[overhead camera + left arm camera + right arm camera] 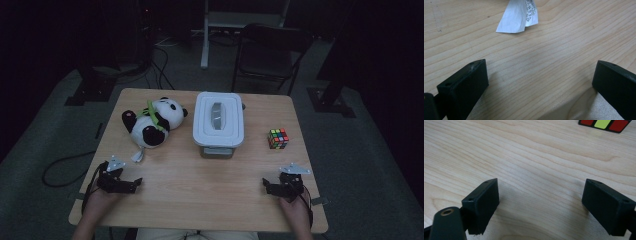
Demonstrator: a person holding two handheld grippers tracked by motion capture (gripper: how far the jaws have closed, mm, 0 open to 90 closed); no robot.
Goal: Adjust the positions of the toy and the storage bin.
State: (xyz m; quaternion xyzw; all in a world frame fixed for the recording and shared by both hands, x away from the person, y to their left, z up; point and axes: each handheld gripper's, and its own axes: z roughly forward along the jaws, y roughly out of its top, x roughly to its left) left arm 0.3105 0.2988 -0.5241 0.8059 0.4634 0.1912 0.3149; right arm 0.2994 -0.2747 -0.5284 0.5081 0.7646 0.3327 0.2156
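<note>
A black-and-white panda plush [152,121] with a green sash lies at the table's back left. A white lidded box [218,120] stands in the middle, and a colour cube [278,138] sits to its right. My left gripper [121,179] rests low over the front left of the table, jaws wide apart and nothing between them [540,72]. The panda's white paper tag [517,16] lies ahead of it. My right gripper [282,185] hovers at the front right, likewise open and empty [540,190], with the cube's edge [605,123] ahead.
The wooden table [200,195] has bare boards between the two grippers. A dark chair [267,55] and a white stand's leg [205,45] stand behind the table. Cables lie on the floor at the left [65,165].
</note>
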